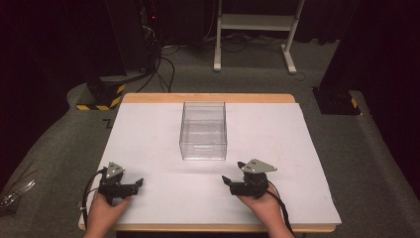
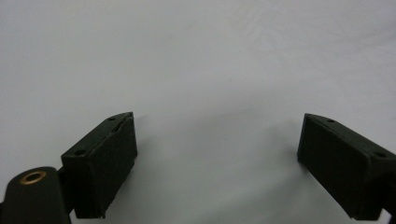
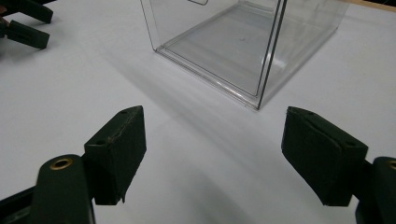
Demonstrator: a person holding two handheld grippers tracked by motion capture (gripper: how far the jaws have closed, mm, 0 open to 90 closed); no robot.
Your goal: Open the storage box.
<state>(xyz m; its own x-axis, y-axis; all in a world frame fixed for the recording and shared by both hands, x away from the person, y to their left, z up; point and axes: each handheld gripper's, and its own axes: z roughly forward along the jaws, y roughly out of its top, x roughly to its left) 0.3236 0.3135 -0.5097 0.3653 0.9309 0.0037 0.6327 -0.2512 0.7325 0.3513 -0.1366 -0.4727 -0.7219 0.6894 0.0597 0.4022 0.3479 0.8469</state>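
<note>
A clear plastic box (image 1: 203,130) stands empty and open-topped in the middle of the white table top (image 1: 148,134). My left gripper (image 1: 138,183) rests low at the near left, held by a hand, its jaws pointing right. In the left gripper view it (image 2: 217,140) is open over bare white surface. My right gripper (image 1: 226,180) sits at the near right, below the box's near right corner, jaws pointing left. In the right gripper view it (image 3: 212,135) is open with nothing between its jaws, and the clear box (image 3: 243,42) stands just beyond them.
The white sheet covers a wooden table (image 1: 208,97). Beyond it lie grey floor, black cables (image 1: 158,69), a white frame stand (image 1: 255,29) and a yellow-black striped block (image 1: 101,96). The left gripper's jaws (image 3: 25,23) show at the upper left of the right gripper view.
</note>
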